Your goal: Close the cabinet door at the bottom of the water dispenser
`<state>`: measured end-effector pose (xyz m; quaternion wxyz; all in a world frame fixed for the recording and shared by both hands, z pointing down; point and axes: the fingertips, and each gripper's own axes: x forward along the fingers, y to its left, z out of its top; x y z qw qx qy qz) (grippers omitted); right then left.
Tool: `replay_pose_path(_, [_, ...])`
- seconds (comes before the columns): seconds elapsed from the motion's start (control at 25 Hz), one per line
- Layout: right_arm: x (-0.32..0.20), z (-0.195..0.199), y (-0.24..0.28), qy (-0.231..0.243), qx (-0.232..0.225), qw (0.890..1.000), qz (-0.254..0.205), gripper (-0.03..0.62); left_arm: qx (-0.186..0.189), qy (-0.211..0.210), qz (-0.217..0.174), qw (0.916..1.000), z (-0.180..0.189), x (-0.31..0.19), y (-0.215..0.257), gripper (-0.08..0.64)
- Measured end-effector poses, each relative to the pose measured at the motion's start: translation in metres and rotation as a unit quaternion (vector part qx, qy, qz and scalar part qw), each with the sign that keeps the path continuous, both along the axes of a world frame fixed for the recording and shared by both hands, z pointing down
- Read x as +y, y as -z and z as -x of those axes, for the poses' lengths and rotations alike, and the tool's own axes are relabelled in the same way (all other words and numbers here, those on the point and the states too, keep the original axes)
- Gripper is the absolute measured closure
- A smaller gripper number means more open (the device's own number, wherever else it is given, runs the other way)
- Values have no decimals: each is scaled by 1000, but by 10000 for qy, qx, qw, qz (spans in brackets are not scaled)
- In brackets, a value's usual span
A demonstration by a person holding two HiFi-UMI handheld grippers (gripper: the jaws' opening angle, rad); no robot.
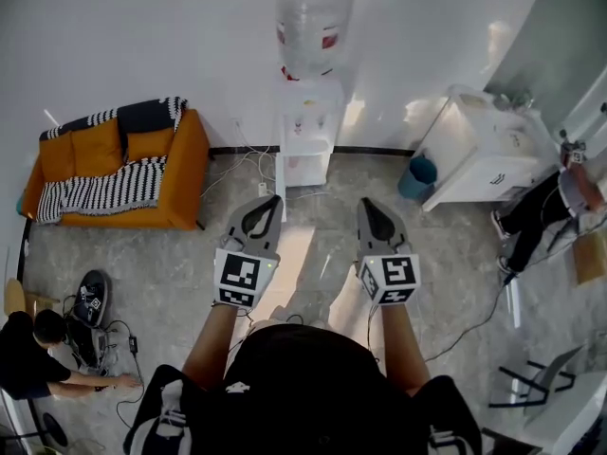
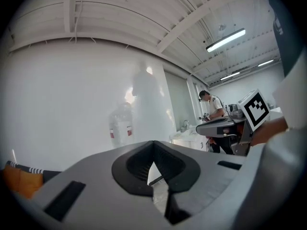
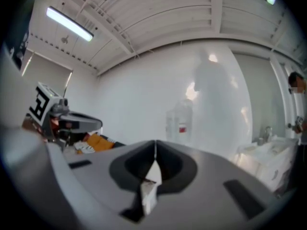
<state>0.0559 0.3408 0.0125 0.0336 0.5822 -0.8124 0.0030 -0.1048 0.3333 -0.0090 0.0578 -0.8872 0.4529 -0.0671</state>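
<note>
The white water dispenser (image 1: 308, 126) stands against the far wall with a clear bottle (image 1: 314, 15) on top. At its base a narrow white panel (image 1: 282, 186), seemingly the cabinet door, juts out on the left side. My left gripper (image 1: 269, 203) and right gripper (image 1: 369, 207) are held level side by side, well short of the dispenser. Both are shut with nothing between the jaws. In the left gripper view the jaw tips (image 2: 153, 143) meet below the hazy bottle (image 2: 122, 123). In the right gripper view the gripper (image 3: 155, 143) points toward the bottle (image 3: 179, 122).
An orange sofa (image 1: 119, 169) with striped cushions stands left of the dispenser. A blue bin (image 1: 417, 176) and a white sink counter (image 1: 486, 154) are to the right. A person (image 1: 33, 354) crouches at lower left among cables; another person (image 1: 545, 211) stands at the right.
</note>
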Motion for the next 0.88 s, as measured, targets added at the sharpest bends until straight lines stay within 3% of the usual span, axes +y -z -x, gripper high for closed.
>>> replay_pose_path(0.2, [7,-15,-13,143,64,9998,83,558,163,122,109,9997,-14,11,-12,549])
replay_pose_path(0.88, [10,-46,-33,242,-50,9997,43,557,-104,251,315,9991,-47,25,-39,549])
